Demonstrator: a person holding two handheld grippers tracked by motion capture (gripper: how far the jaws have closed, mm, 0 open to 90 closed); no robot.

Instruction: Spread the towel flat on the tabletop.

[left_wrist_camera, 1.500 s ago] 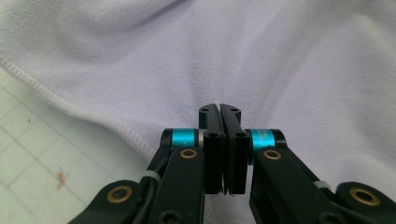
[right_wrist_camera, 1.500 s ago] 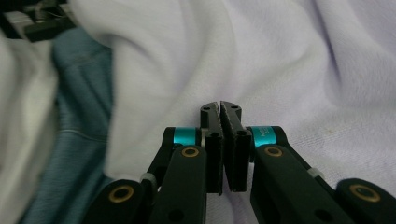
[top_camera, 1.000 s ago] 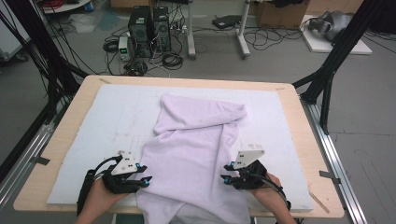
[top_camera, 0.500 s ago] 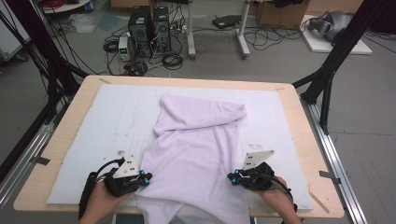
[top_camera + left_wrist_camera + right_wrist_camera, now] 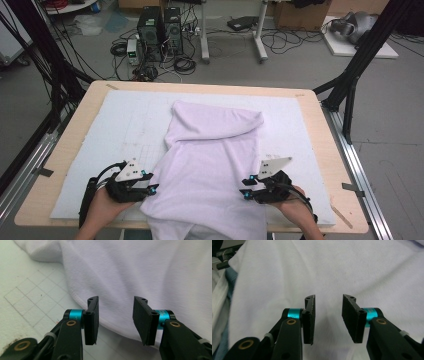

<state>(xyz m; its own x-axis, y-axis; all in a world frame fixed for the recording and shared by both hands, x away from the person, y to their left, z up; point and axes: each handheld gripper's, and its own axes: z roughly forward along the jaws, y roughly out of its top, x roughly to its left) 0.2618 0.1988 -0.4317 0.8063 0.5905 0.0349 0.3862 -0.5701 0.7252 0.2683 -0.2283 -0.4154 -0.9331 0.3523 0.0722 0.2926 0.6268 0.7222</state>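
Note:
A pale lavender towel [image 5: 210, 160] lies lengthwise on the white gridded mat [image 5: 125, 120], its far end folded over and its near end hanging off the table's front edge. My left gripper [image 5: 151, 181] sits at the towel's left hem; its jaws have just been opening and nothing is between them. In the left gripper view the left gripper [image 5: 116, 302] stands open over the hem of the towel [image 5: 137, 270]. My right gripper [image 5: 246, 186] rests by the right side; its jaws have also just been opening, empty. The right gripper [image 5: 328, 298] faces the towel [image 5: 337, 267].
The wooden table [image 5: 320, 130] borders the mat on all sides. Black frame legs [image 5: 350, 85] rise at the right and left. Computer towers [image 5: 160, 25] and cables lie on the floor behind. The person's clothing [image 5: 222, 290] shows at the left of the right gripper view.
Both hands stay near the towel's front sides. The right gripper slid slightly outward half a second ago and is back near the towel's edge. The towel lies as before.

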